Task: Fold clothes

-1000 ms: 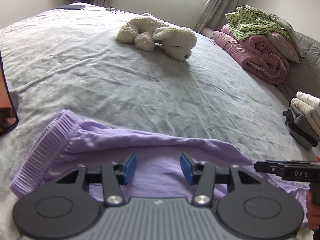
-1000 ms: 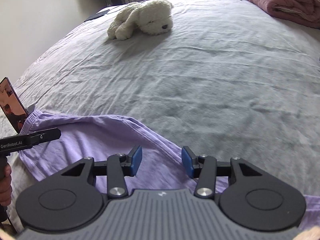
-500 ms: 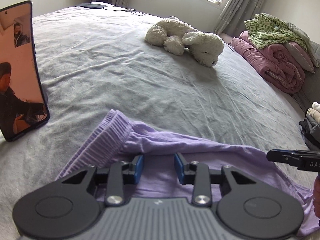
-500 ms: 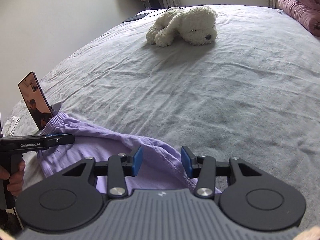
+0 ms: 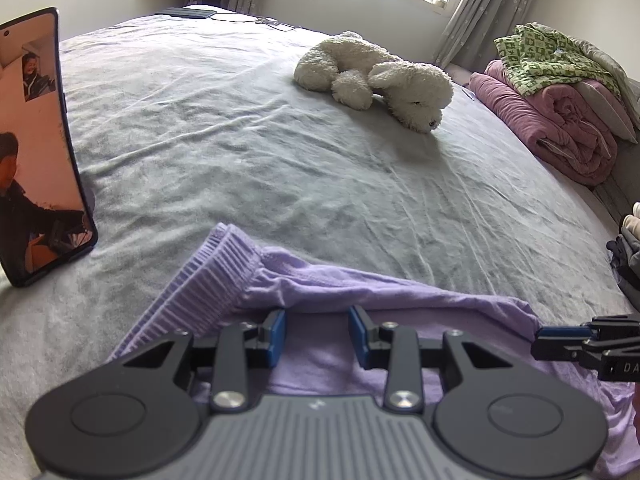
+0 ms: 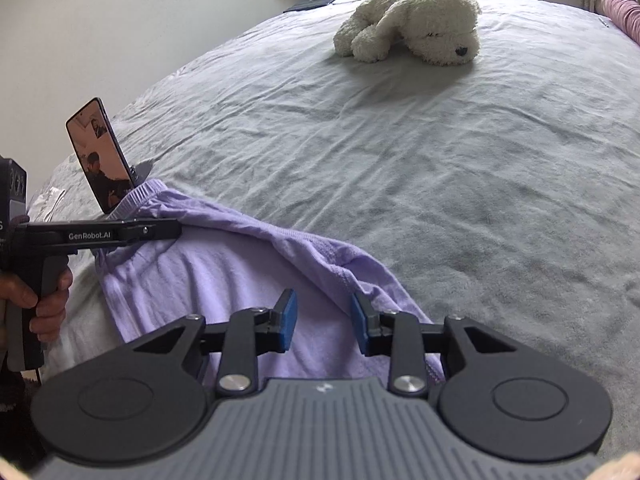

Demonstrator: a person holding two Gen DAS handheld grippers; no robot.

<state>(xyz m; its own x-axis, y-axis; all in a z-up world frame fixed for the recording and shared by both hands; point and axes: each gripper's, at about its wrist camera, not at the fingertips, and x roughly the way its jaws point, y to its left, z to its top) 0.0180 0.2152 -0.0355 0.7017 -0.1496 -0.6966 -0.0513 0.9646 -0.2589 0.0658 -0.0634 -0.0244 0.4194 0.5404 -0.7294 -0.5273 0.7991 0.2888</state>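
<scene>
Beneath both gripper bodies, purple garment (image 5: 320,360) near edge hidden

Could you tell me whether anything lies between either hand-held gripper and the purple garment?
Nothing visible does. The left hand-held gripper and the right hand-held gripper both sit directly over the purple garment, fabric between the open jaws.

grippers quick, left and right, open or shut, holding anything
Left gripper: open over the purple garment, gripping nothing.
Right gripper: open, jaws just narrowed, garment fold between the pads, not pinched.
</scene>
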